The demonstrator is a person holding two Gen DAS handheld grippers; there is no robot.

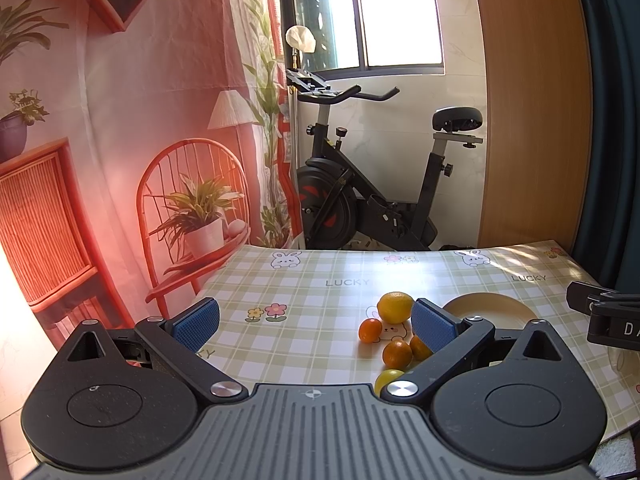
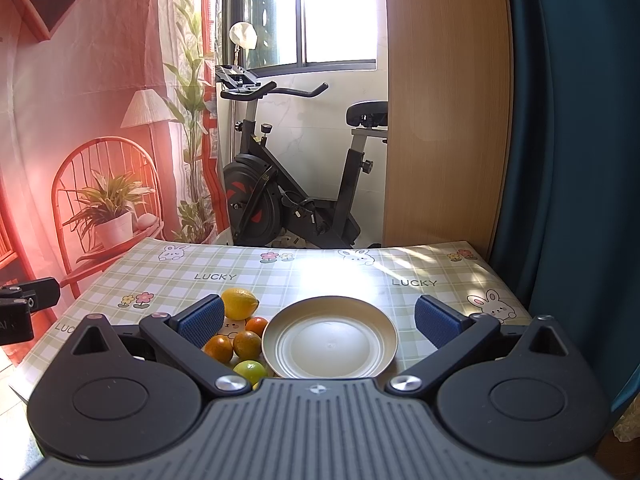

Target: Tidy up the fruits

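Note:
A yellow lemon [image 2: 240,303] lies on the checked tablecloth [image 2: 320,276] with three small oranges [image 2: 247,345] and a green lime [image 2: 249,372] in front of it, all just left of an empty cream plate [image 2: 330,337]. My right gripper [image 2: 318,322] is open and empty, held above the plate. In the left wrist view the lemon [image 1: 395,307], the oranges [image 1: 397,354] and the lime [image 1: 387,378] lie by the right finger, and the plate [image 1: 486,310] is partly hidden. My left gripper [image 1: 316,324] is open and empty, left of the fruit.
An exercise bike [image 2: 292,184] stands beyond the table's far edge. A printed backdrop [image 2: 92,120] hangs to the left; a wooden panel [image 2: 444,120] and a dark curtain [image 2: 572,160] stand to the right. The other gripper shows at the right edge of the left wrist view [image 1: 608,316].

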